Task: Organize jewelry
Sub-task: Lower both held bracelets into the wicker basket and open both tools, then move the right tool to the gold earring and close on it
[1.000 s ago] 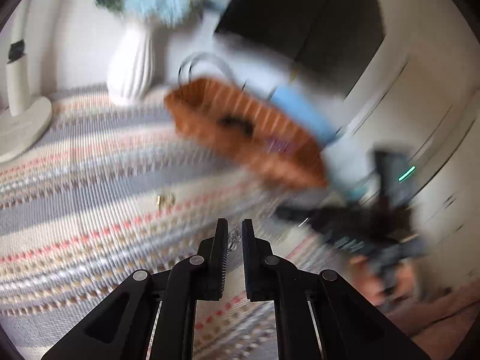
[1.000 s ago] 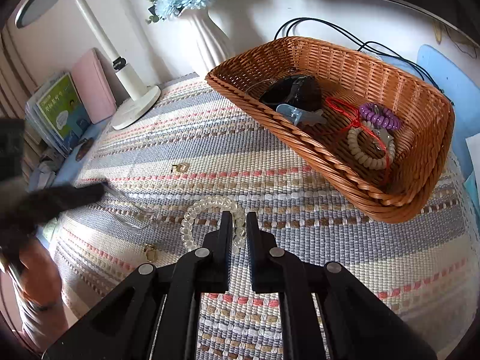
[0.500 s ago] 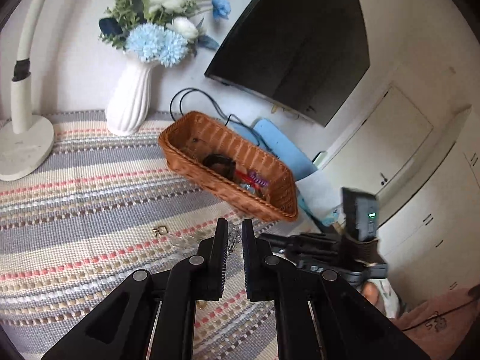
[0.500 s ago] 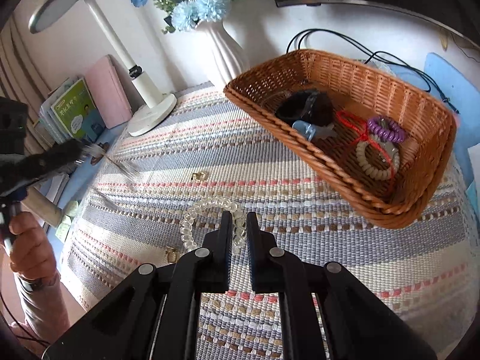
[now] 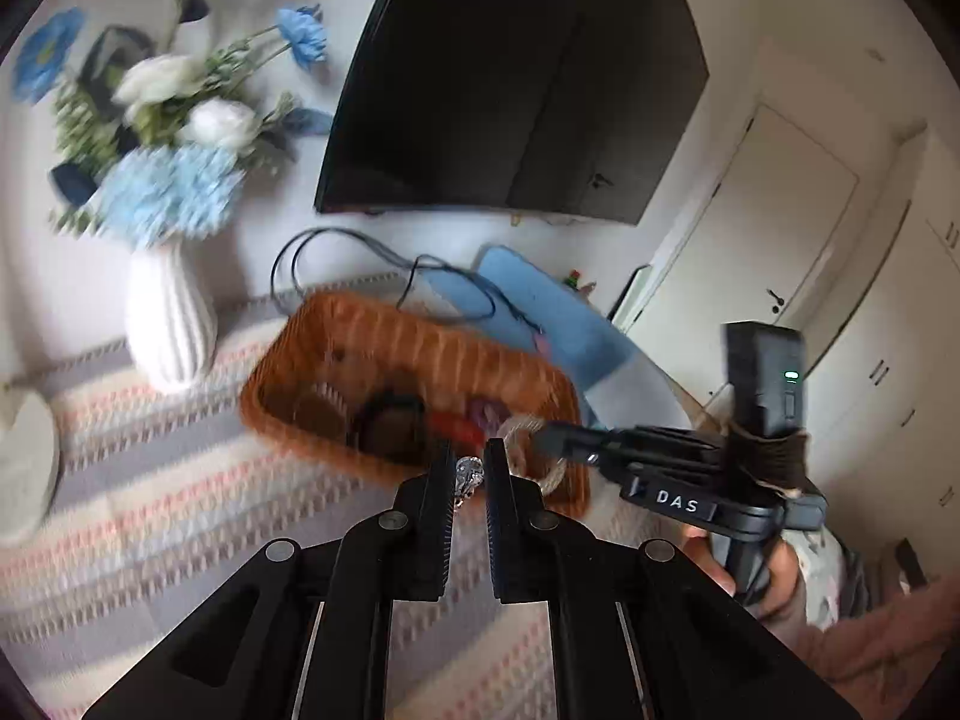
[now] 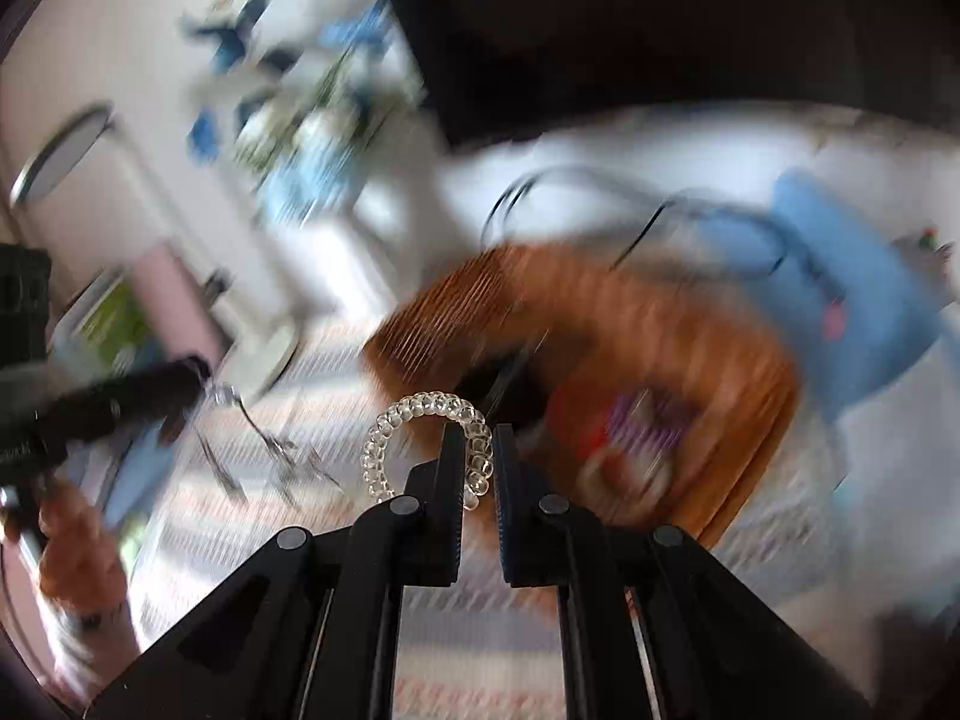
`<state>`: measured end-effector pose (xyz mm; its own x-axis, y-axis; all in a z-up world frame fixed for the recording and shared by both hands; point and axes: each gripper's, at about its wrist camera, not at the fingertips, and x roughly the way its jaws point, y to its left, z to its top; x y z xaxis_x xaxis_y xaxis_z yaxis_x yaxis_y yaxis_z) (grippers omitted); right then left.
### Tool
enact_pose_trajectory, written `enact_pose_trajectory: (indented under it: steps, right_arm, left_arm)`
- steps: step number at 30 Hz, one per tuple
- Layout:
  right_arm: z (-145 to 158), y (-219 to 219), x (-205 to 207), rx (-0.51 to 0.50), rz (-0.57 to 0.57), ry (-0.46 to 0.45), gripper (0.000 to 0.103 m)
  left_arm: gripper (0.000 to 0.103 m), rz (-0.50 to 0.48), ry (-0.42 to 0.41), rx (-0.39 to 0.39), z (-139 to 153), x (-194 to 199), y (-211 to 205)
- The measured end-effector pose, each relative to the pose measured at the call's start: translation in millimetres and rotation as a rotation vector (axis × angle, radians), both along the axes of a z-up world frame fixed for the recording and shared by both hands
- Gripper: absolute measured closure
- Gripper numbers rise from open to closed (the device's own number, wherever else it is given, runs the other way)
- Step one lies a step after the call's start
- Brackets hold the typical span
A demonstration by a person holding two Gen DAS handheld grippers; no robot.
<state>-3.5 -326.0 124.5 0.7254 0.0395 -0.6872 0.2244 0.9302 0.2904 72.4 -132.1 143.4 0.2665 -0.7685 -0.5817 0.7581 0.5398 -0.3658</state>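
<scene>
A brown wicker basket sits on the striped cloth and holds a dark hair tie, a red cord and a purple coil. My left gripper is shut on a thin silver chain and is raised in front of the basket's near rim. My right gripper is shut on a clear spiral bracelet and holds it in the air beside the basket. The right gripper also shows in the left wrist view over the basket's right end. The right wrist view is strongly blurred.
A white ribbed vase with blue and white flowers stands left of the basket. A white lamp base is at the far left. A black monitor, black cables and a blue pad lie behind the basket.
Both grippers have lifted off the cloth with their pieces and moved toward the basket. The clear bracelet, on the cloth before, now hangs in the right gripper.
</scene>
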Motion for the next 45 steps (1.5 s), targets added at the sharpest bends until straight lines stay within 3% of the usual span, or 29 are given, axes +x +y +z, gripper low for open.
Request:
enact_pose_trajectory:
  steps: [4, 5, 16, 22, 24, 26, 28, 29, 34, 37, 41, 45]
  right_arm:
    - [2, -24, 36, -0.033, -0.101, -0.025, 0.093]
    - [-2, -28, 43, -0.029, -0.114, -0.017, 0.093]
    - [-57, -57, 73, 0.033, -0.137, 0.153, 0.093]
    - [-65, -53, 76, 0.020, -0.145, 0.195, 0.092]
    - [-65, -55, 74, 0.038, -0.157, 0.210, 0.091]
    - [-64, -59, 70, 0.072, -0.161, 0.215, 0.091]
    - [-58, -61, 63, 0.094, -0.169, 0.205, 0.091]
    - [-54, -61, 59, 0.095, -0.176, 0.200, 0.091]
    - [-23, -50, 34, 0.073, -0.178, 0.153, 0.091]
    - [-5, -36, 22, 0.070, -0.160, 0.126, 0.088]
    - [17, -8, 7, 0.027, -0.123, 0.098, 0.074]
    - [28, 29, -9, 0.010, -0.044, 0.070, 0.070]
  left_arm:
    - [0.093, 0.096, -0.167, 0.049, 10, 20, -38]
    - [0.093, 0.102, -0.171, 0.054, 8, 27, -48]
    - [0.093, 0.065, -0.073, 0.099, -59, 62, -89]
    - [0.094, 0.062, -0.055, 0.122, -67, 63, -99]
    - [0.093, 0.066, -0.067, 0.122, -63, 59, -99]
    - [0.085, 0.083, -0.087, 0.126, -55, 54, -97]
    - [0.069, 0.095, -0.109, 0.121, -45, 47, -91]
    - [0.067, 0.102, -0.122, 0.117, -39, 42, -86]
    - [0.065, 0.137, -0.134, 0.071, -10, 24, -52]
    - [0.056, 0.160, -0.116, 0.045, 2, 15, -30]
    - [0.056, 0.183, -0.143, -0.003, 23, -5, 2]
    - [0.056, 0.213, -0.184, -0.024, 37, -29, 34]
